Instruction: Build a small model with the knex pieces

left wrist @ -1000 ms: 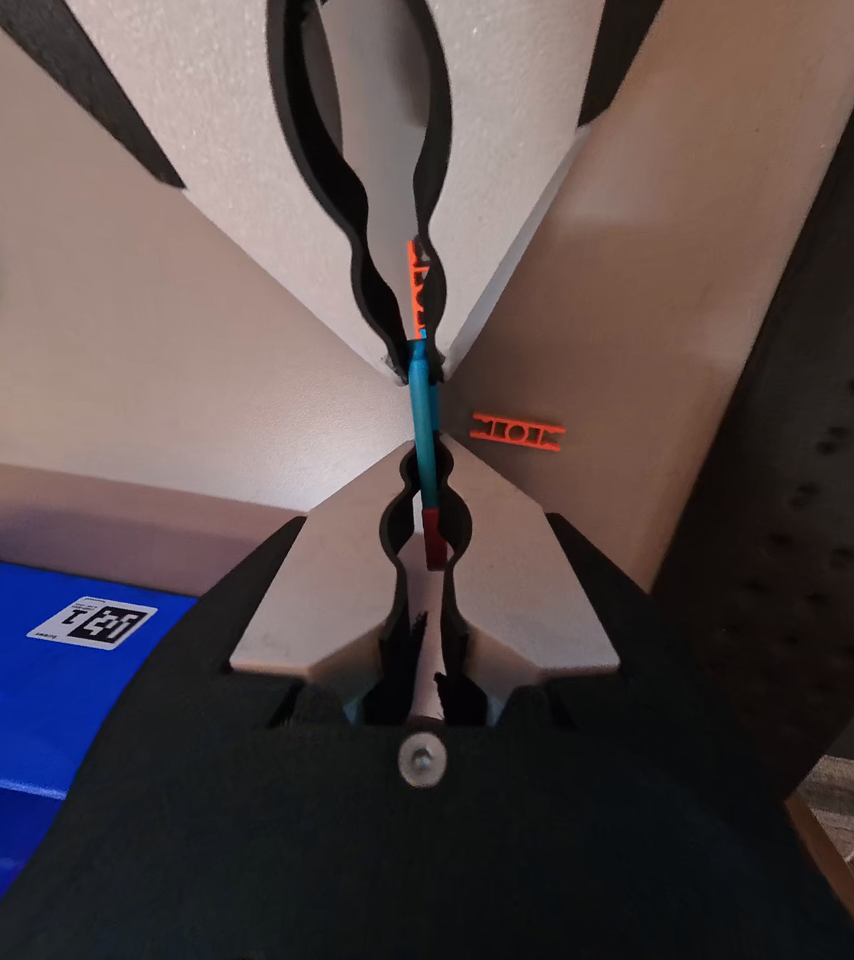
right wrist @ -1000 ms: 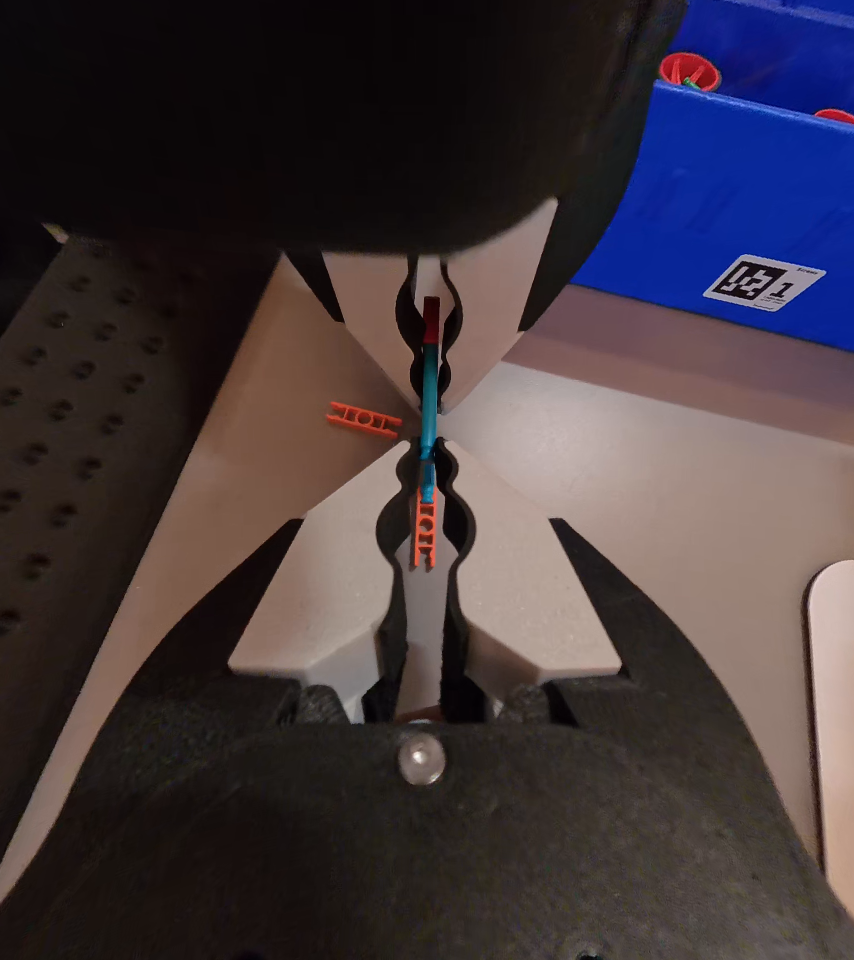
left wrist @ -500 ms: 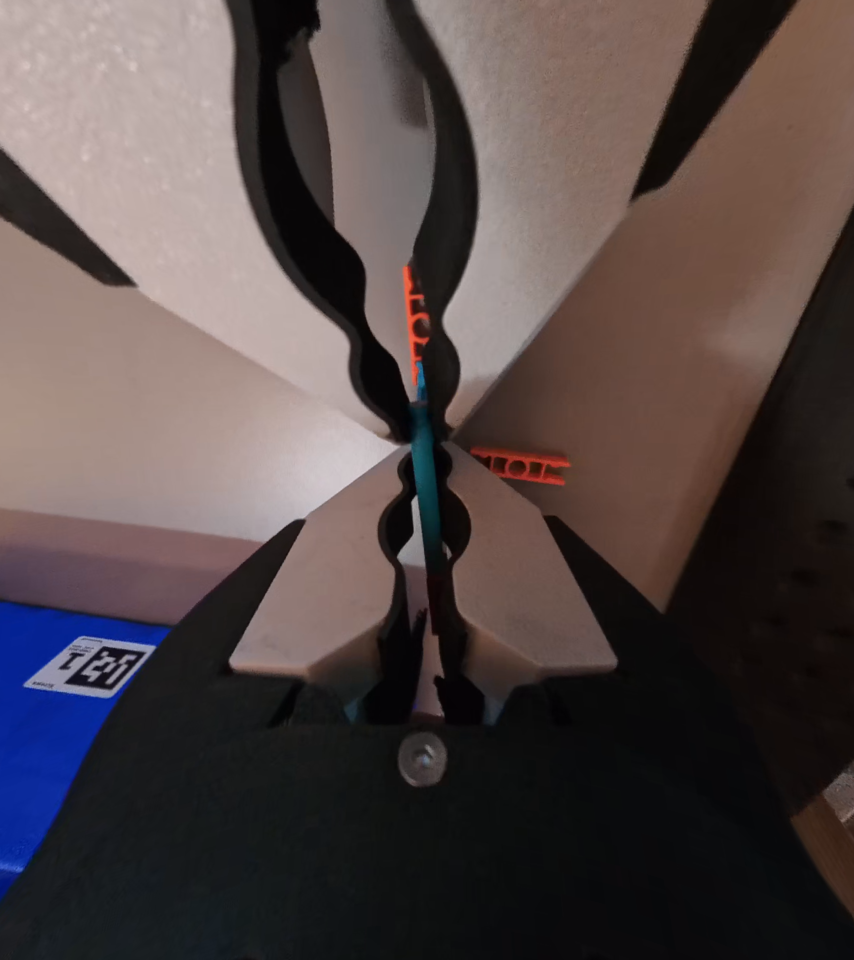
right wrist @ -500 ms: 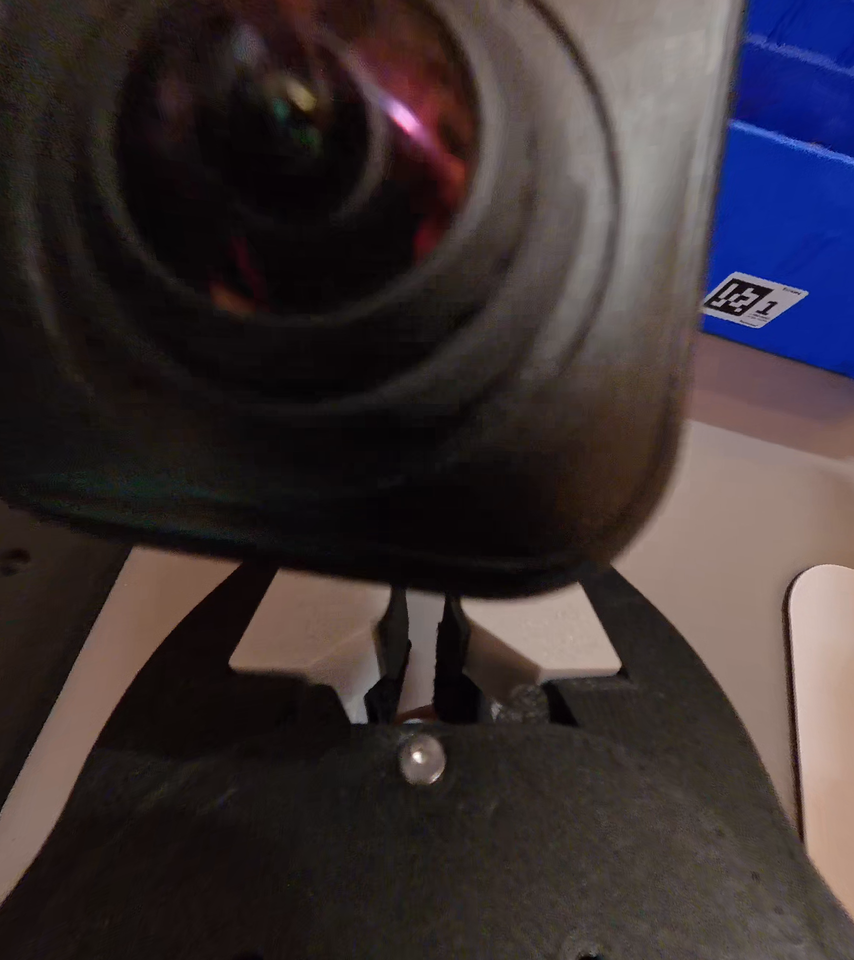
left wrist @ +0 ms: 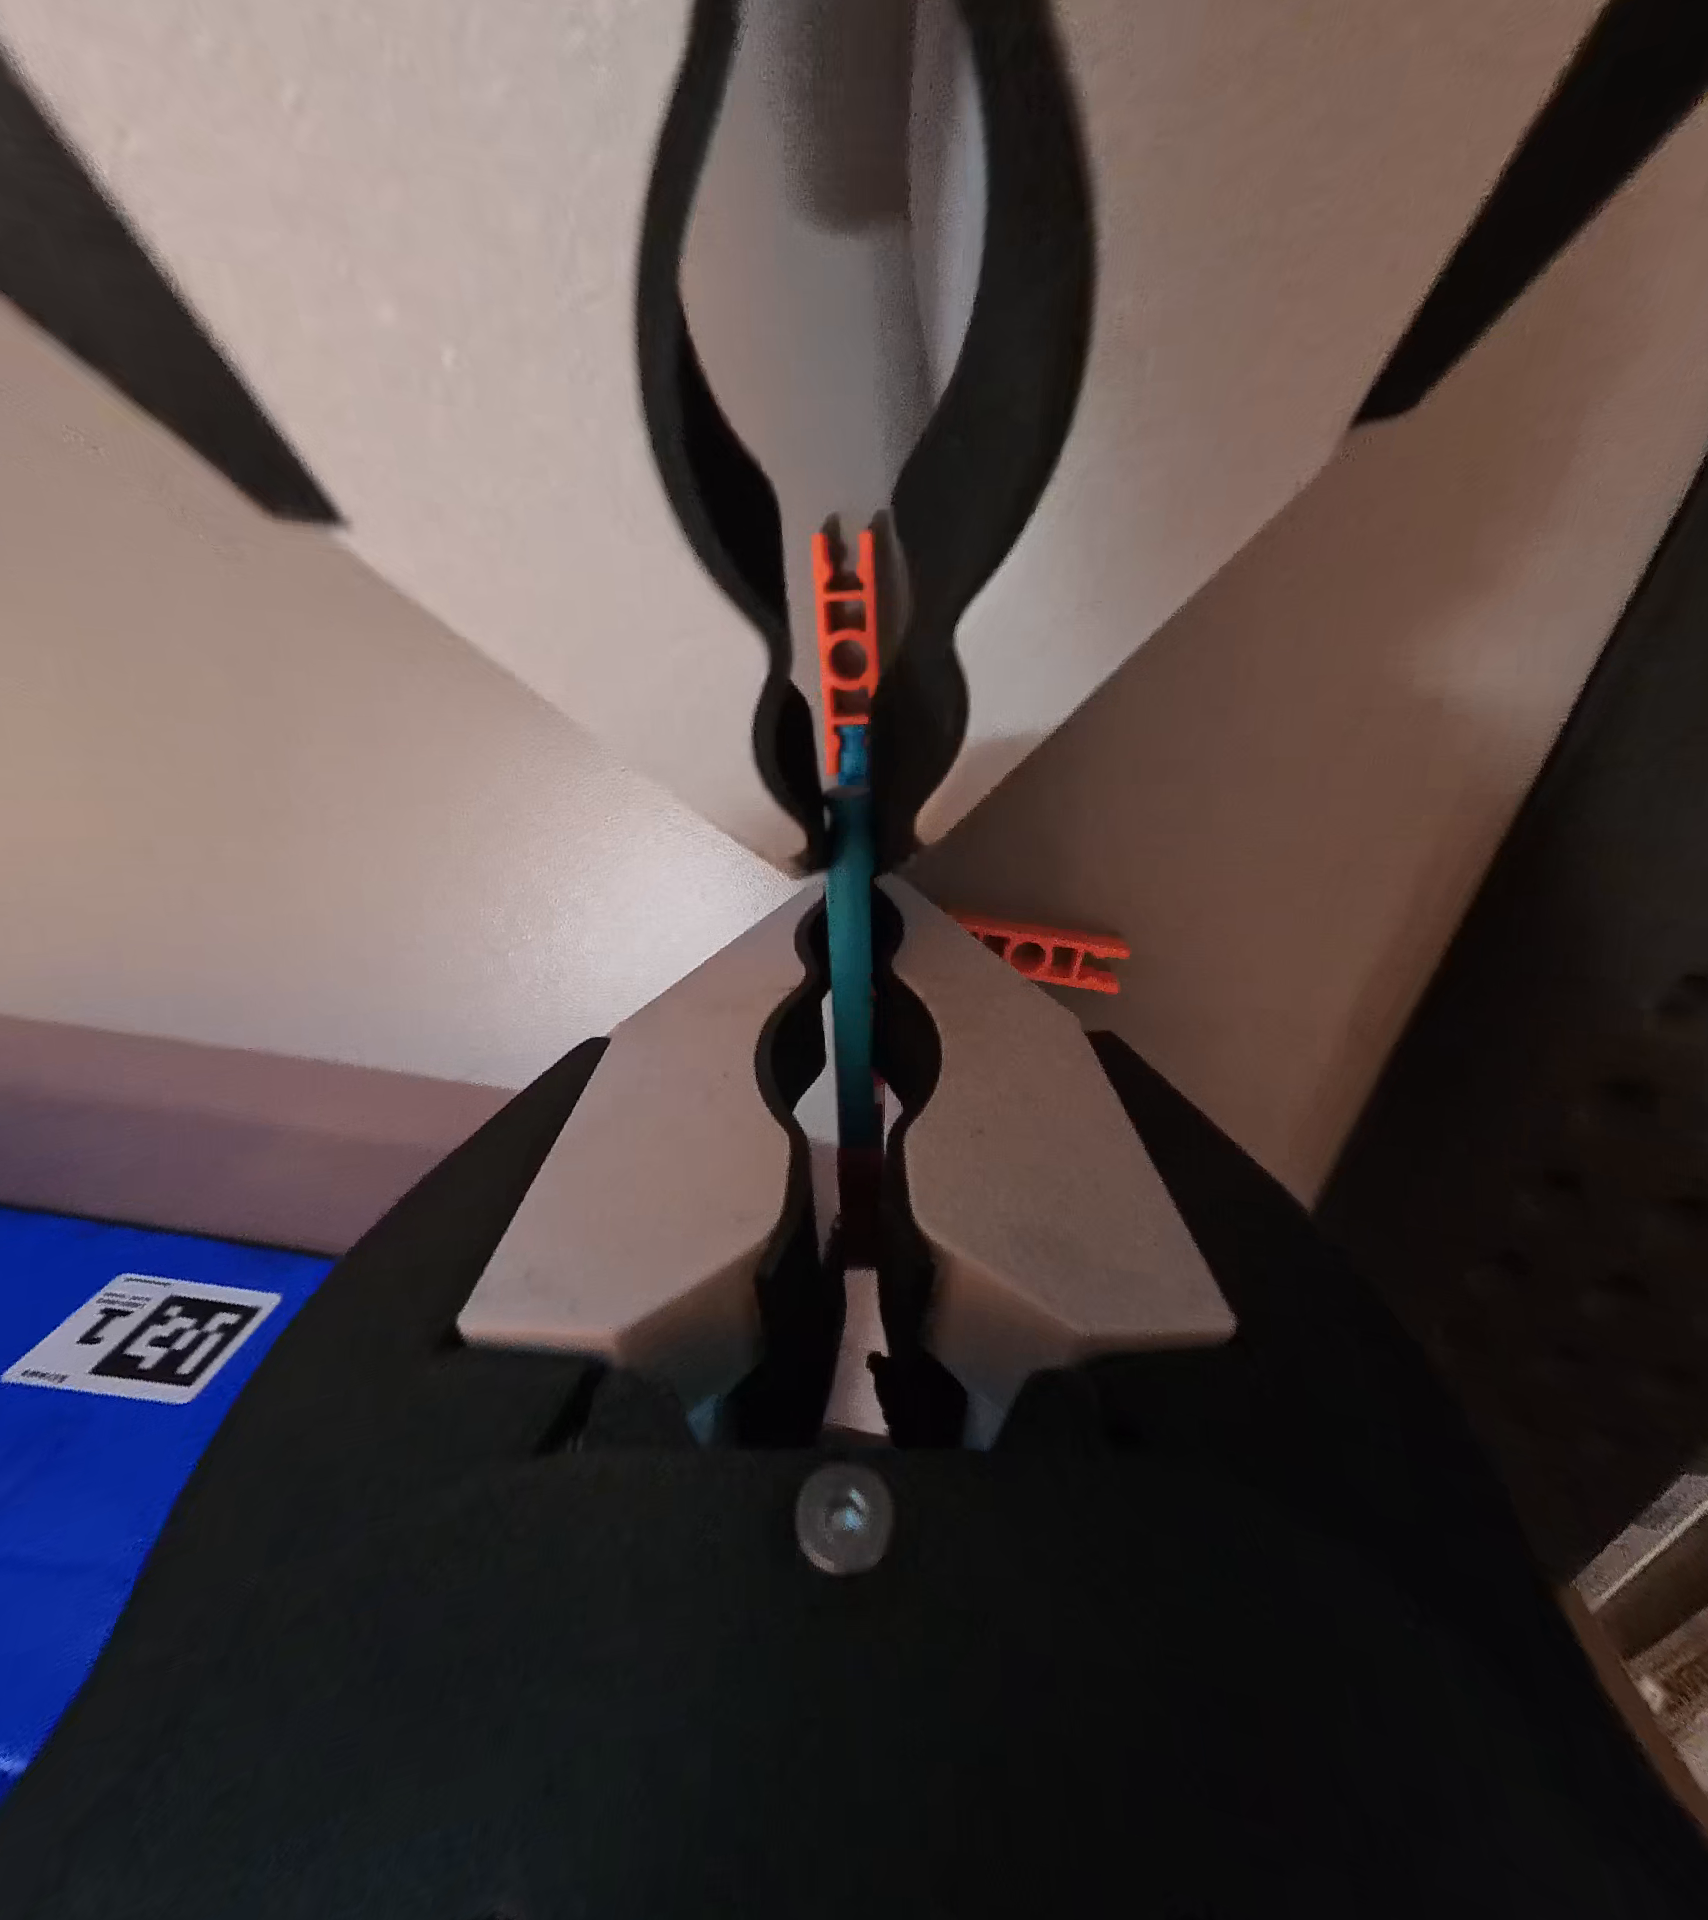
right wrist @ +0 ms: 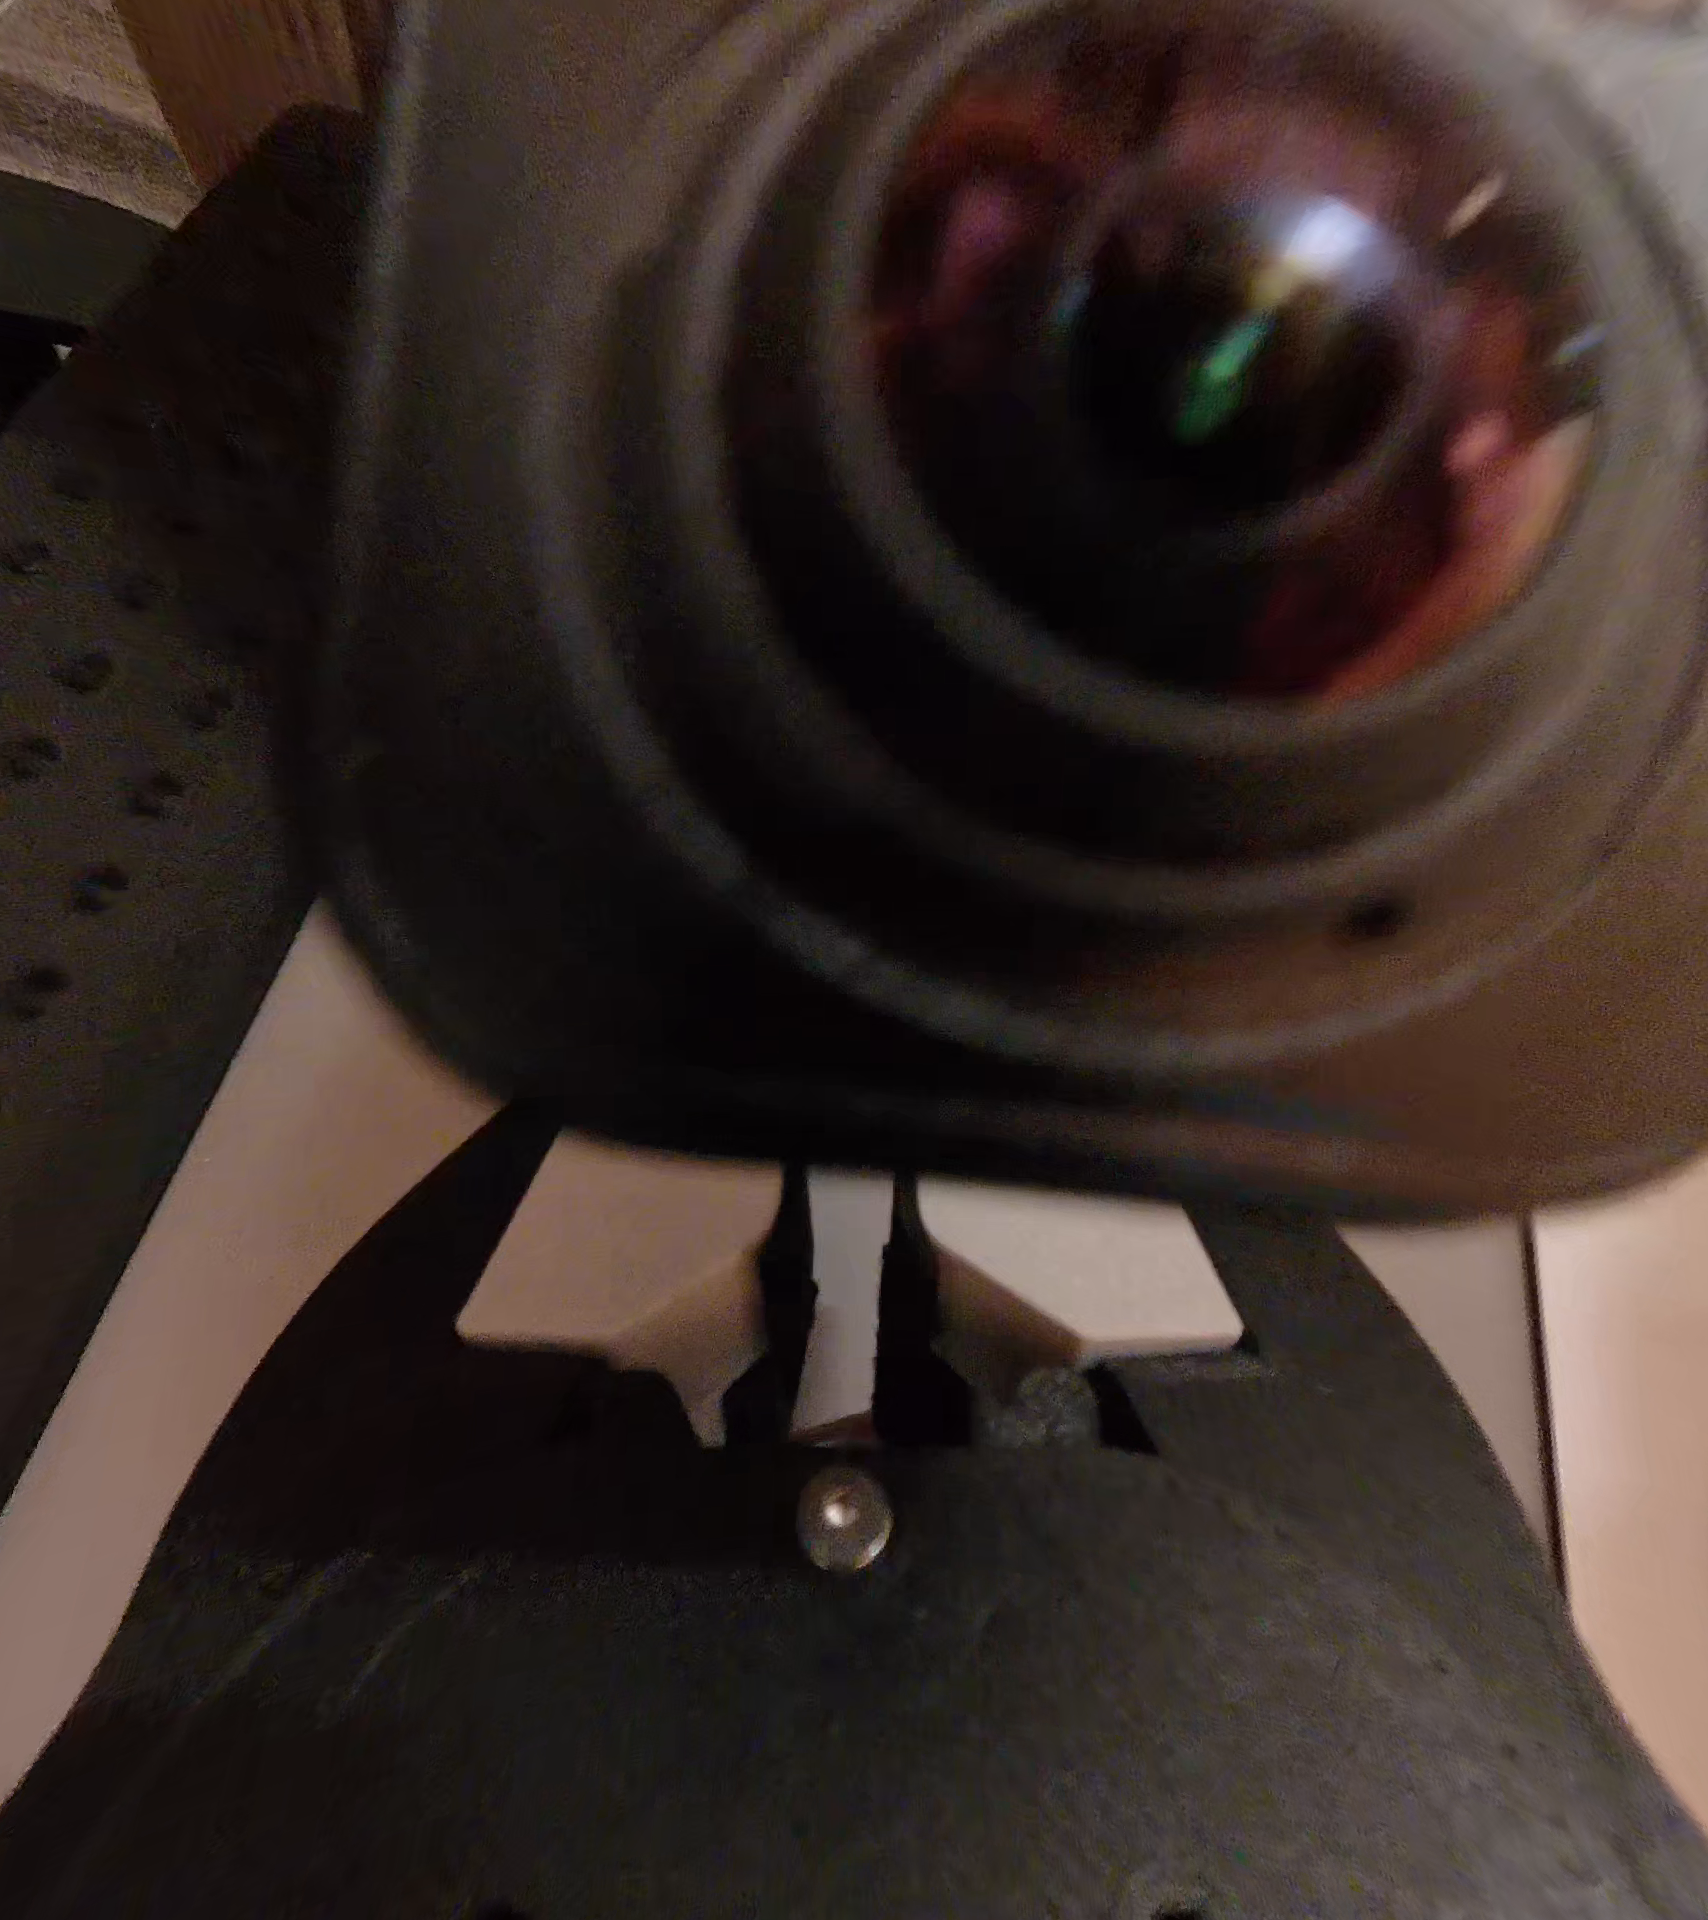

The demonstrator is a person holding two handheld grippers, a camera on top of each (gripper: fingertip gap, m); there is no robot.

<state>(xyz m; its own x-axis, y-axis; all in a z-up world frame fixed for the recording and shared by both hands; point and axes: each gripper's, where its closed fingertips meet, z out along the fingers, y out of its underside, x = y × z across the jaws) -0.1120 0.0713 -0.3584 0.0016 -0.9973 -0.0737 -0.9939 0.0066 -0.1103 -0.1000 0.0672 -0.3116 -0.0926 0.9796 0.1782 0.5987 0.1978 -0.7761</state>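
**Colleague:** So, what have I got in the left gripper [left wrist: 848, 894]?

**Me:** Its jaws are drawn narrow on a teal rod [left wrist: 850, 997] with a dark red end [left wrist: 858, 1195] sitting deep between my fingers. The rod runs straight ahead to the right gripper [left wrist: 855, 831], which meets mine tip to tip.

**Colleague:** And the right one?

**Me:** From my left camera its jaws are pinched on an orange ladder-like piece [left wrist: 848, 655], and the teal rod's far end enters that piece. From the right wrist camera I cannot tell: the left gripper's camera lens [right wrist: 1234, 405] fills most of that picture, blurred, and hides the fingertips. Only the finger roots [right wrist: 684, 1299] show, close together.

**Colleague:** Anything else about?

**Me:** A second orange piece [left wrist: 1047, 951] lies flat on the pale table [left wrist: 258, 831], just right of the meeting tips. A blue bin [left wrist: 19, 1538] with a square marker sticker [left wrist: 143, 1345] sits near left. A black perforated board [left wrist: 1608, 987] runs along the right.
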